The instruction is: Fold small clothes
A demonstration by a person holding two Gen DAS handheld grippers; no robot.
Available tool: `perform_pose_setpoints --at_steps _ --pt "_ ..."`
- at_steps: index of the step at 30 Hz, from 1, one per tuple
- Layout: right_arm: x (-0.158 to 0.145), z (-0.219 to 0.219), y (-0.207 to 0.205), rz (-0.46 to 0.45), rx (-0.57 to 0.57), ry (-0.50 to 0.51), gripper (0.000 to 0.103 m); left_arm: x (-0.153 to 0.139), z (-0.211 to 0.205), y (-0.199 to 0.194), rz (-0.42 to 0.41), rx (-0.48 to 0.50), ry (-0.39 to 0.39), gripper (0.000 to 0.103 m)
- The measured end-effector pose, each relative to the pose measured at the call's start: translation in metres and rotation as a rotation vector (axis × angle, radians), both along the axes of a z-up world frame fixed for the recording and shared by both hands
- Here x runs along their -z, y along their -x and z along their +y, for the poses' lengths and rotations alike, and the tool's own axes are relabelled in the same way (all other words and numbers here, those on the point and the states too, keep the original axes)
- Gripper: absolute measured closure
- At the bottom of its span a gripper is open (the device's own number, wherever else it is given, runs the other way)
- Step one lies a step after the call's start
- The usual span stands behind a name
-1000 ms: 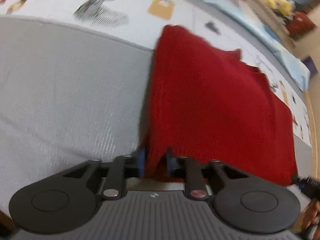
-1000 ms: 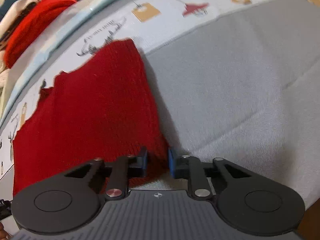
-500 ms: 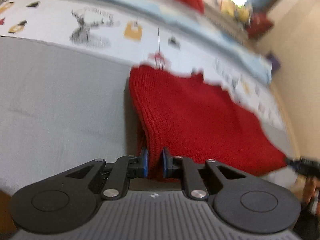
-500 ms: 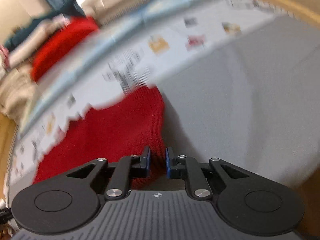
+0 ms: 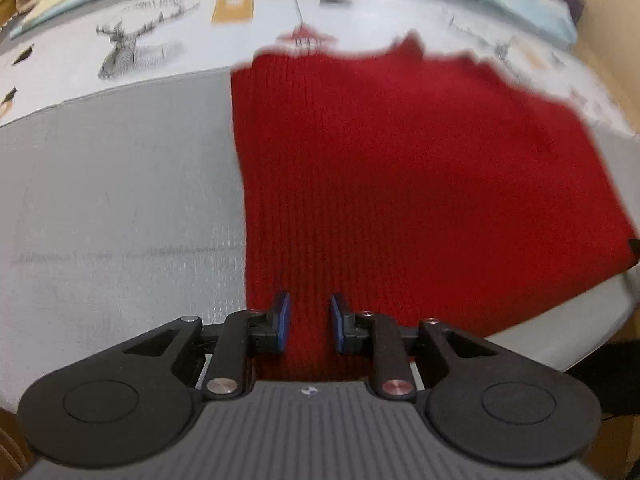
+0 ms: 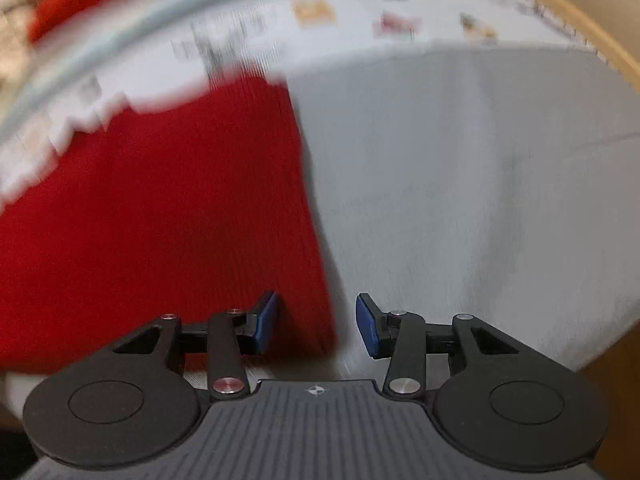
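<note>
In the left wrist view the left tongs (image 5: 306,322) are opening, their blue pads a little apart with the near edge of the red knit garment (image 5: 420,184) running between them and no clear press on it; the garment lies flat on the grey bedcover (image 5: 116,208), spreading from 6 o'clock up to 12 and out to 3 o'clock. If these tongs lift away while a loop of knit clings to a pad, the near-left corner could drag and spoil the fold. In the right wrist view the right tongs (image 6: 316,322) are also opening, set wider, with the garment's near-right corner under the gap and clear of both pads; the red fills 7 to 11 o'clock. The picture is smeared, so a quick pull-away could ruffle that freed edge or leave it skewed.
</note>
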State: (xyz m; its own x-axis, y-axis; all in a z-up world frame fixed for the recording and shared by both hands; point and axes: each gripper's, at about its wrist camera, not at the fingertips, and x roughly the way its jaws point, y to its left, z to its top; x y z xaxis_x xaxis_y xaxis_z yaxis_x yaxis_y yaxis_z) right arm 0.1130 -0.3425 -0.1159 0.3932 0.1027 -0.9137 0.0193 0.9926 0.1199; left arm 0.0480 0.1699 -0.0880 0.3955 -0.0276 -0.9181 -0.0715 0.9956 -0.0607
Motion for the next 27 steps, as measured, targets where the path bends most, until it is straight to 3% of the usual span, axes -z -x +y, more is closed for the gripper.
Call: perform_pose_setpoints --at_steps 3,6,10,11,15,17,20,22,23,27 --pt "-0.003 -0.003 -0.001 -0.015 0.033 -0.02 0.055 -0.013 -0.002 0.002 -0.05 -0.014 0.006 0.079" --pt "-0.022 -0.004 0.002 -0.103 0.044 -0.036 0.053 -0.024 0.0 0.007 -0.104 -0.044 0.049 0.078" --pt "-0.003 -0.004 -0.004 -0.006 0.026 0.026 0.053 -0.009 0.002 -0.002 -0.003 -0.05 0.03 0.078" --pt "-0.003 -0.003 -0.003 -0.013 0.03 0.03 0.053 -0.012 0.002 -0.001 -0.015 -0.057 0.032 0.078" --pt "-0.035 0.004 0.006 -0.171 0.026 0.036 0.051 -0.036 0.012 0.005 -0.123 -0.11 0.062 0.068" --pt "-0.039 0.005 0.008 -0.192 0.014 0.033 0.047 -0.042 0.019 0.009 -0.143 -0.145 0.086 0.067" --pt "-0.019 0.008 0.007 -0.097 0.01 0.094 0.046 -0.03 0.027 0.004 -0.049 -0.174 0.061 0.067" --pt "-0.004 0.002 0.009 -0.026 0.032 0.11 0.045 -0.012 0.027 0.003 0.054 -0.171 0.01 0.061" --pt "-0.004 0.0 0.01 -0.033 0.056 0.092 0.045 -0.01 0.028 0.003 0.062 -0.175 0.008 0.059" --pt "-0.025 0.007 0.02 -0.133 0.076 0.094 0.045 -0.039 0.036 0.012 -0.058 -0.207 0.02 0.059"
